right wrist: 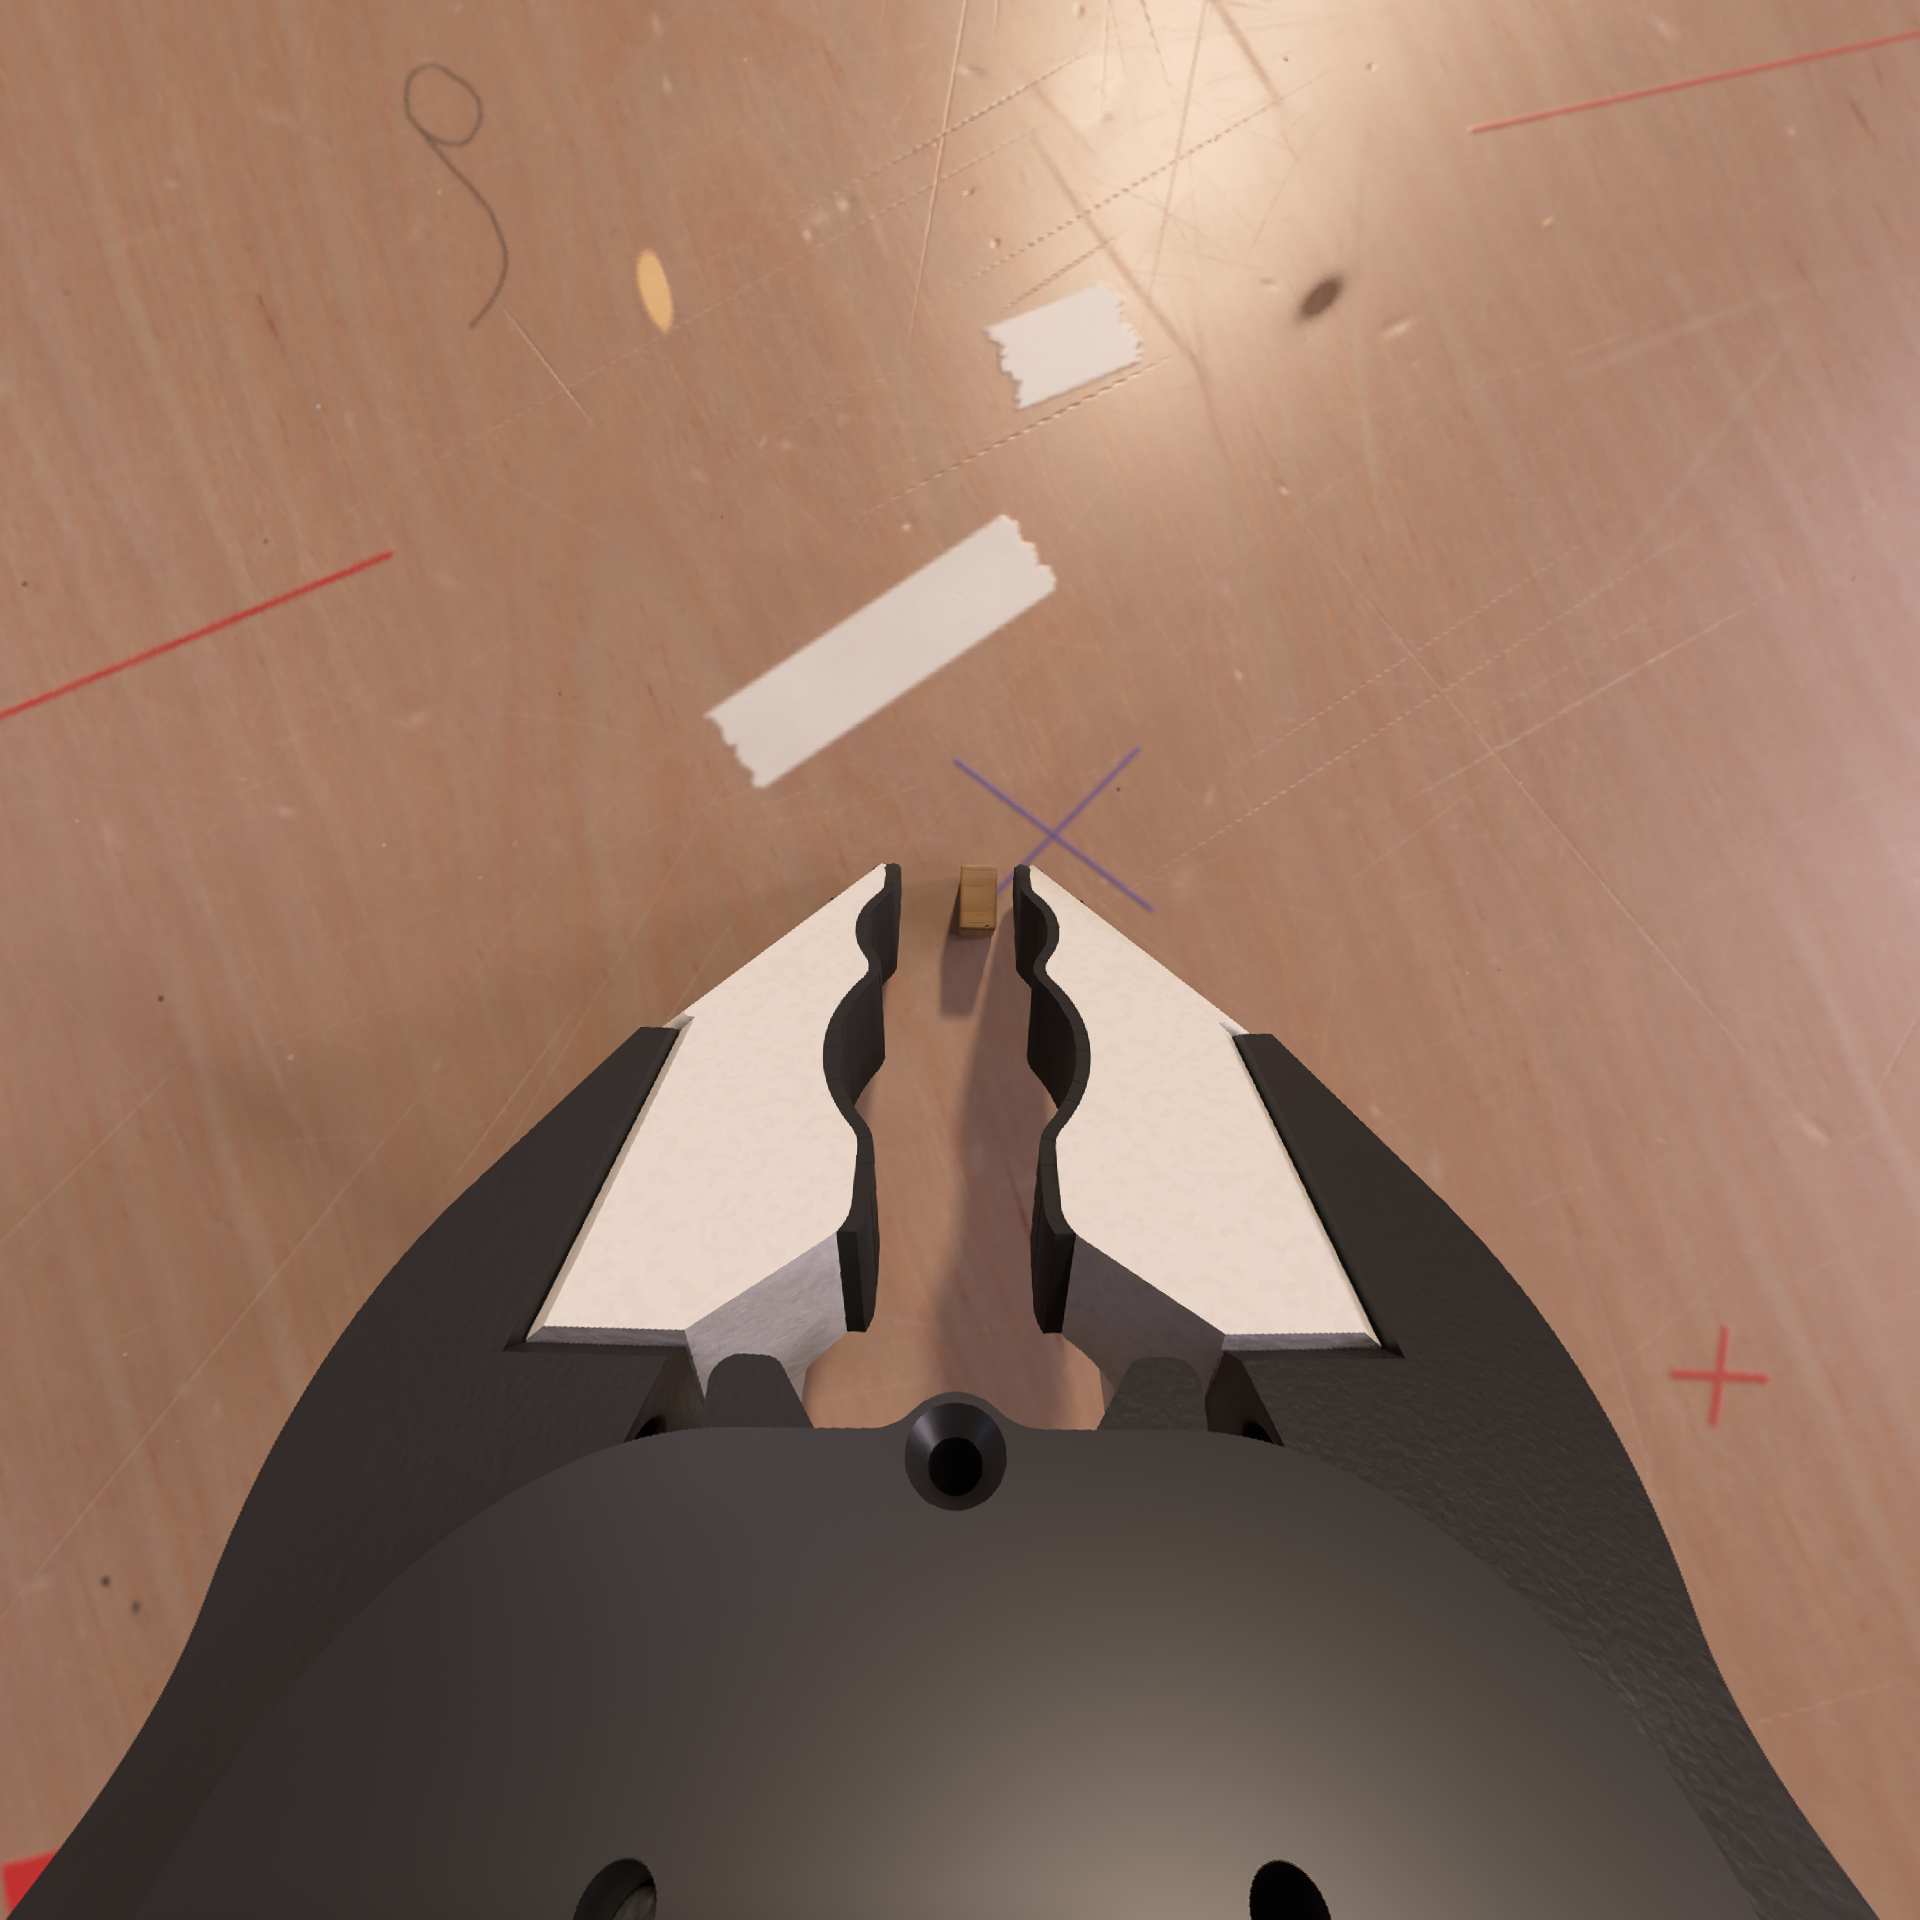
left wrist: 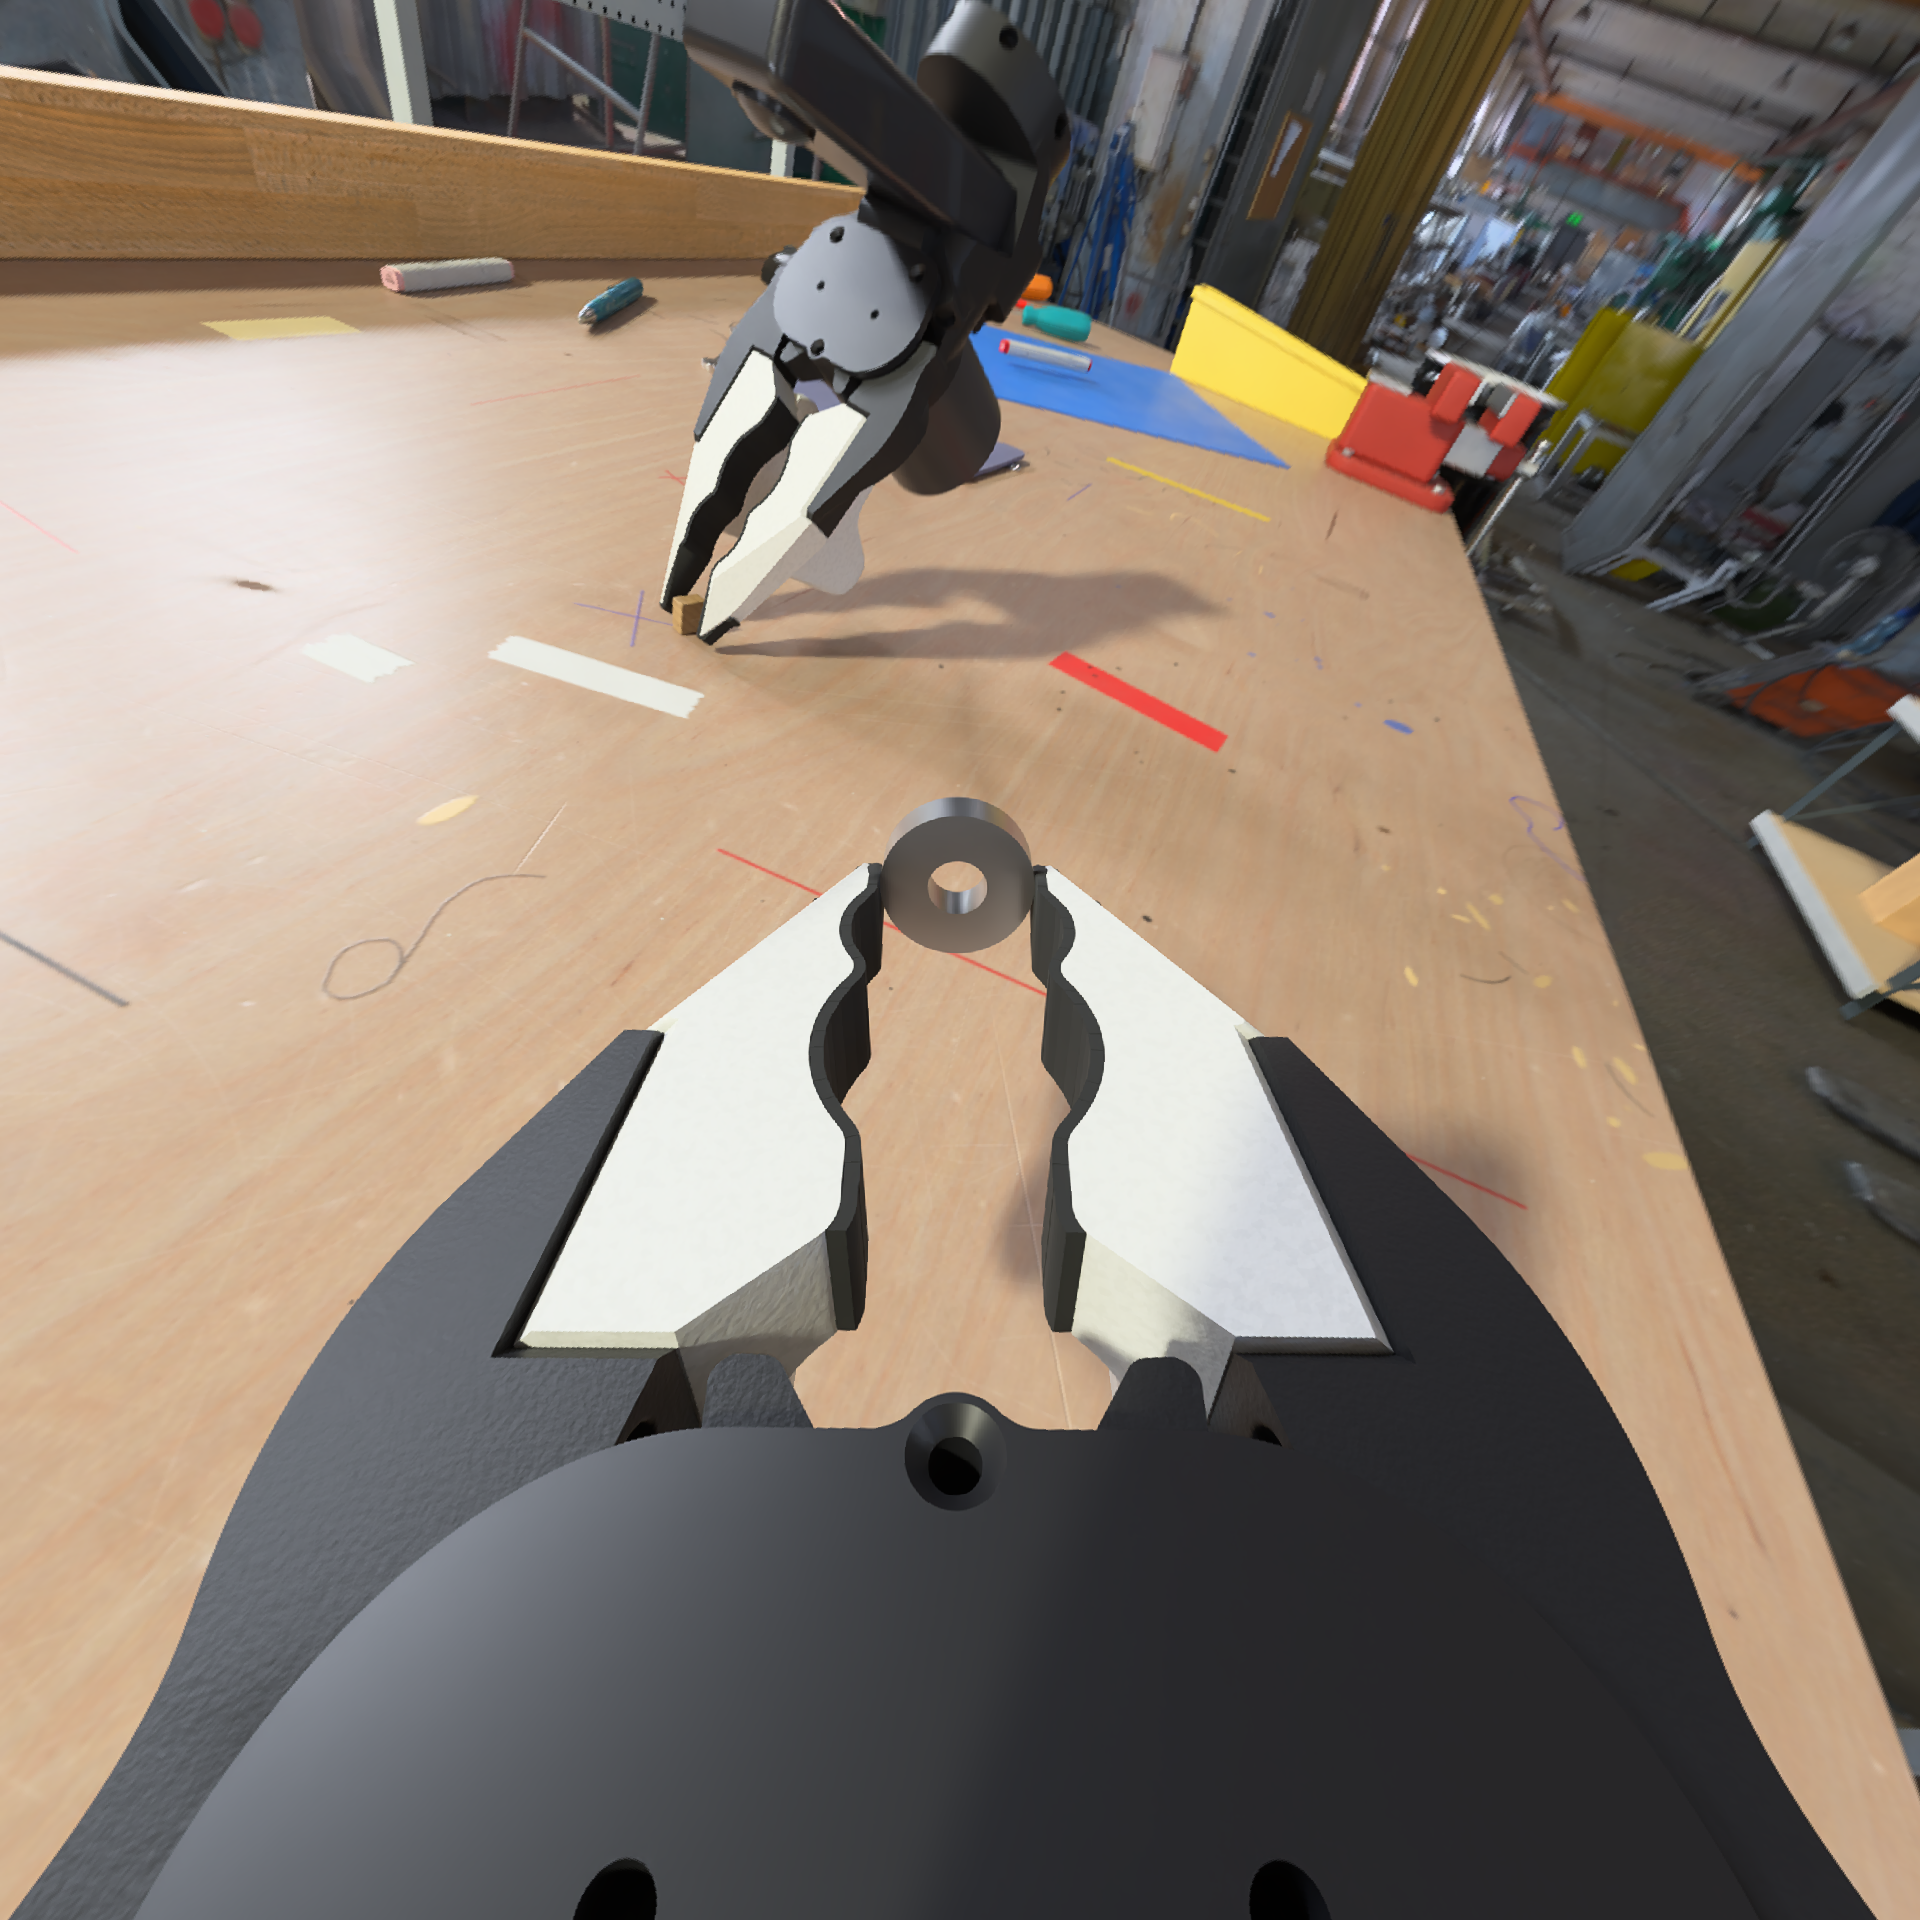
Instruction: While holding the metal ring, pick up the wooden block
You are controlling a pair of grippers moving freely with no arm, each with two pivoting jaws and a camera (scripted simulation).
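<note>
My left gripper [left wrist: 957,878] is shut on a grey metal ring [left wrist: 957,875], held upright between its fingertips above the table. A small wooden block [right wrist: 977,900] stands on the table between the tips of my right gripper [right wrist: 954,883], whose jaws are open with a gap on each side of the block. In the left wrist view the right gripper [left wrist: 698,617] points down at the table farther off, with the block [left wrist: 684,613] between its fingertips.
The wooden table [left wrist: 312,1039] bears strips of white tape [right wrist: 883,649], a red tape strip [left wrist: 1138,700] and pen marks. Far off lie a blue mat [left wrist: 1132,400], a yellow bin [left wrist: 1262,358], a red vise [left wrist: 1423,431], a marker [left wrist: 611,300]. The table's right edge drops to the floor.
</note>
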